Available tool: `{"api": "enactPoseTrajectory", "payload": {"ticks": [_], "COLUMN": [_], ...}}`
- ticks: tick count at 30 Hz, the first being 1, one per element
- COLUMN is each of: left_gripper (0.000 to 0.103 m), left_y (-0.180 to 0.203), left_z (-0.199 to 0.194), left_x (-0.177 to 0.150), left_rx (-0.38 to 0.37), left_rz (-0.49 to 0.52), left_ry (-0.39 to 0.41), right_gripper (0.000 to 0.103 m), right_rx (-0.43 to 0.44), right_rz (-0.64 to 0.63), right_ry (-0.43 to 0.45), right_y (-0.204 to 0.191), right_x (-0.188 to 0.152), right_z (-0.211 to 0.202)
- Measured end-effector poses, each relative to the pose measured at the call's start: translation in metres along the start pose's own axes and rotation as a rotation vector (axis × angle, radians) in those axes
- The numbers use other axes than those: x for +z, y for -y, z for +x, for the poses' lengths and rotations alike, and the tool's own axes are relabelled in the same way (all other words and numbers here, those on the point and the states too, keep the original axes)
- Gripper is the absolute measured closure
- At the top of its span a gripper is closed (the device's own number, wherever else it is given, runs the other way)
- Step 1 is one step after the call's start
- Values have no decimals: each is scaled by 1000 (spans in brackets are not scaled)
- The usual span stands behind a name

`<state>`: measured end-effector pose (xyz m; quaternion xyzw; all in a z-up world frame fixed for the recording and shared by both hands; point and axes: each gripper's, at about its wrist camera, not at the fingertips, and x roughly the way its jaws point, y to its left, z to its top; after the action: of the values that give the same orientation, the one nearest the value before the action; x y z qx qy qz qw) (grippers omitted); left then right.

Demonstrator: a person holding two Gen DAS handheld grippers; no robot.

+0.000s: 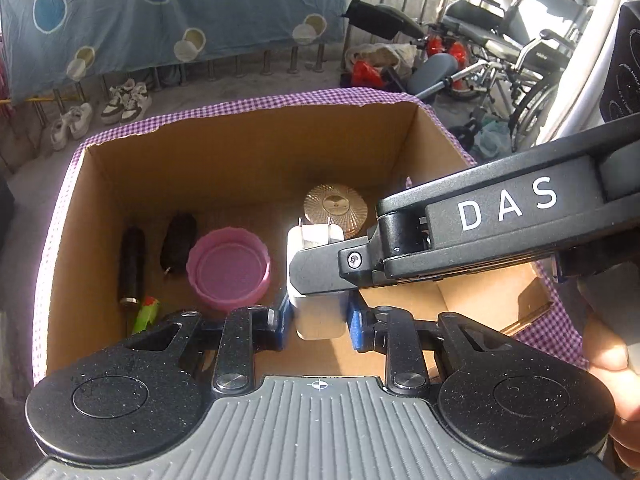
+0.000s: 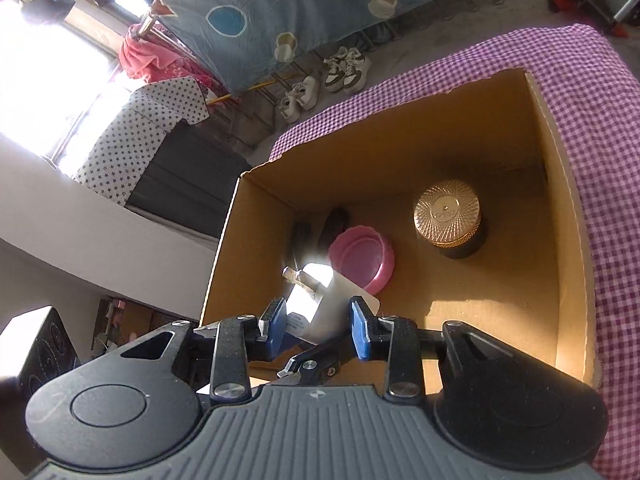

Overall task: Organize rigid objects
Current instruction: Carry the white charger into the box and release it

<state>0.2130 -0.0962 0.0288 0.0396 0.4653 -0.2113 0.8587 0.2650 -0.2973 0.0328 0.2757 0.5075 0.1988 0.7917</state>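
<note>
A white plug adapter with two metal prongs hangs over the open cardboard box. My left gripper has its blue pads against the adapter's sides. My right gripper comes in from the right and also has its pads at the adapter; in the left wrist view its black finger crosses the adapter's front. Which gripper bears the adapter I cannot tell. In the box lie a pink lid, a gold-capped jar, two black items and a green toy.
The box stands on a purple checked cloth. White sneakers stand on the floor behind. A wheelchair and clutter are at the back right. A blue dotted sheet hangs behind.
</note>
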Motion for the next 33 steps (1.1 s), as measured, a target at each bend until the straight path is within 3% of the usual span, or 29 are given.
{"api": "enactPoseTrajectory", "payload": {"ticks": [9, 17, 23, 33], "left_gripper": [76, 76, 74, 73], "left_y": [-3, -9, -5, -3], "left_z": [24, 32, 25, 12], "left_x": [-3, -5, -8, -11], "left_rx": [24, 27, 17, -10], "left_rz": [-44, -63, -26, -48], "left_ry": [-131, -172, -153, -102], "right_gripper": [65, 65, 65, 65], "right_rx": [-23, -25, -51, -73], "right_rz": [43, 52, 30, 9], "right_ry": [-117, -153, -141, -114], "right_y": [22, 30, 28, 29], "right_x": [13, 13, 10, 4], "right_z": [40, 50, 48, 39]}}
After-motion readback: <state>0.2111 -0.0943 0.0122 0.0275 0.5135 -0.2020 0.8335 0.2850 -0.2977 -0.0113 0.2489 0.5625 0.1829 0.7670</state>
